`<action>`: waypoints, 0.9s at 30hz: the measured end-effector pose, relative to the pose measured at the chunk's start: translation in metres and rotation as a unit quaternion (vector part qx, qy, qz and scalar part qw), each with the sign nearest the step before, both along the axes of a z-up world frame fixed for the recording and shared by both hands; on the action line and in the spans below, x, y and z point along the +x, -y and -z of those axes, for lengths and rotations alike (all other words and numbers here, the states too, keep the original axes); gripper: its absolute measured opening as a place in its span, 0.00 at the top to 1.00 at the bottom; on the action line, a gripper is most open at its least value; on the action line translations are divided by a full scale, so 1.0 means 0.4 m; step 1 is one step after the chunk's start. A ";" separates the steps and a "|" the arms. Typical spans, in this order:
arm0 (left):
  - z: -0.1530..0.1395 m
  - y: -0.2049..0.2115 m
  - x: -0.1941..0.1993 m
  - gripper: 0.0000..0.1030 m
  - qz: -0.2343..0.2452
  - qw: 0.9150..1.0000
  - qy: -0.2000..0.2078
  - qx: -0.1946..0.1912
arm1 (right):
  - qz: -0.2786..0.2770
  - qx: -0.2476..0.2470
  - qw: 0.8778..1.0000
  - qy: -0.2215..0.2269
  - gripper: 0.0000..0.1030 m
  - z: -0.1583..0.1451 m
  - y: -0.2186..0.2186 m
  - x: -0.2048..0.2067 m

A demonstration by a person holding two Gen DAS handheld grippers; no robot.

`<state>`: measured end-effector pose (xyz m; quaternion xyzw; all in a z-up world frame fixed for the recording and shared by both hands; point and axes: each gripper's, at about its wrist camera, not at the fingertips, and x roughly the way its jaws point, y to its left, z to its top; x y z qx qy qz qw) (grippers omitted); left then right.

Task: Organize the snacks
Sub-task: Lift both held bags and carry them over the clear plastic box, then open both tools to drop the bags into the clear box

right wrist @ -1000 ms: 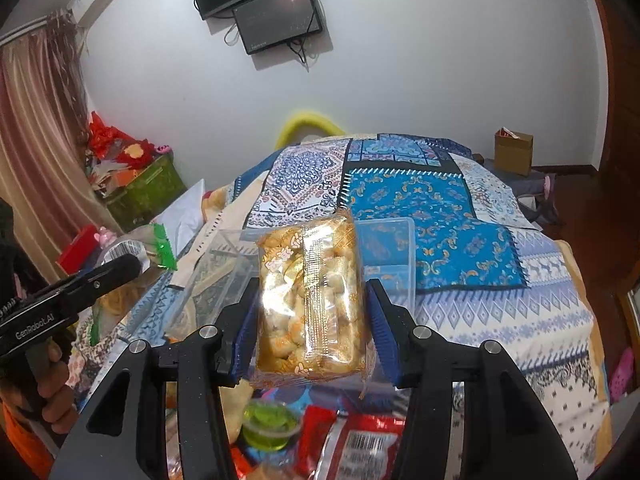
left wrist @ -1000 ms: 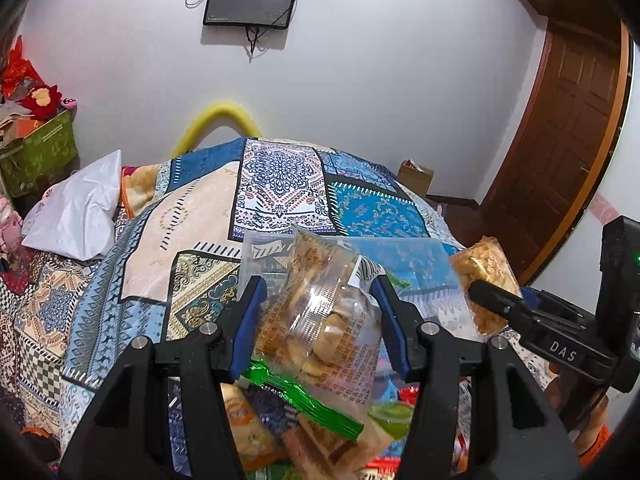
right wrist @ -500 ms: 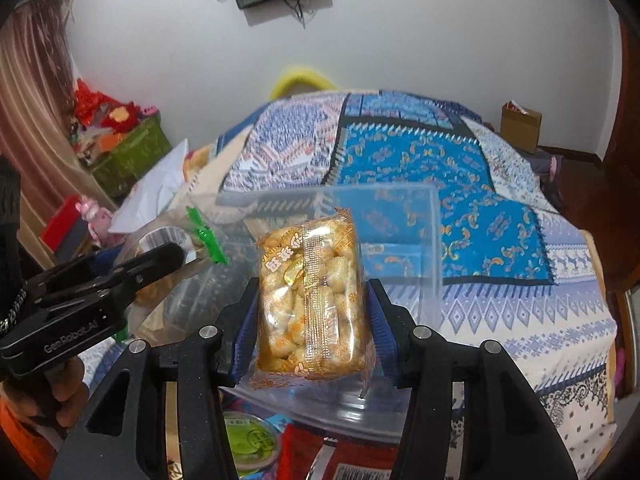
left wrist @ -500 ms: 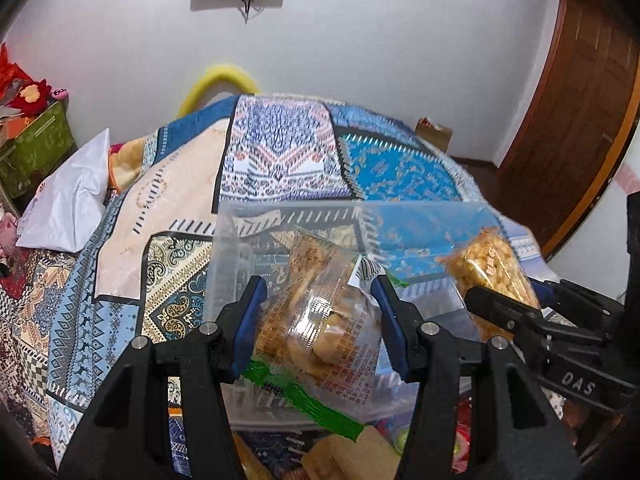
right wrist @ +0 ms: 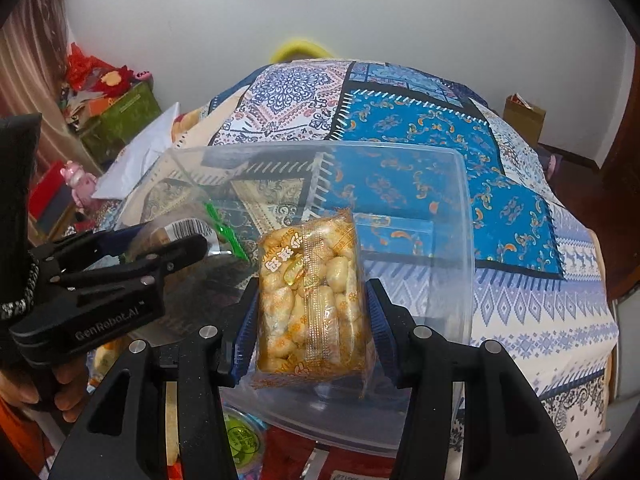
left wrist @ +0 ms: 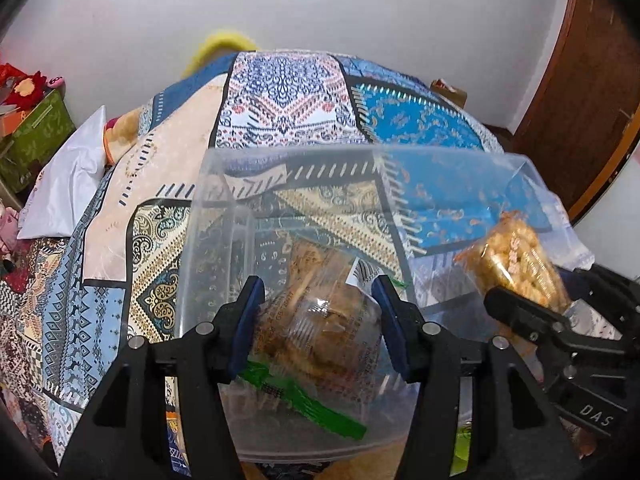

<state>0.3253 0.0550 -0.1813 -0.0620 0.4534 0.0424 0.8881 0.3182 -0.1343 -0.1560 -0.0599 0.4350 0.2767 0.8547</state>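
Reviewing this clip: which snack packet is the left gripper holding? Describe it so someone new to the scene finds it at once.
Start at the patchwork quilt and find the clear plastic bin on it. The left gripper holds a clear-wrapped packet of brown biscuits over the bin. A green strip along its lower edge sets it apart from the yellow puffed-snack packet in the right gripper.

The left gripper (left wrist: 318, 300) and the right gripper (right wrist: 312, 304) are level and side by side, each with jaws clamped on a packet. A hand (right wrist: 60, 384) grips the left gripper's handle.
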 end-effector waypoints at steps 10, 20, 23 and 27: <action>-0.061 0.005 -0.040 0.37 0.009 1.000 0.022 0.000 | -0.002 0.007 1.000 -0.001 0.46 -0.025 0.008 -0.011; -0.189 0.005 -0.174 0.36 0.017 0.997 0.069 0.010 | -0.002 0.040 0.998 0.046 0.42 -0.150 0.069 -0.104; -0.209 0.013 -0.218 0.35 0.025 0.997 0.072 0.008 | 0.003 0.048 0.997 0.060 0.41 -0.178 0.090 -0.135; -0.215 0.025 -0.268 0.35 0.030 0.997 0.071 0.011 | 0.015 0.048 0.996 0.080 0.30 -0.193 0.119 -0.183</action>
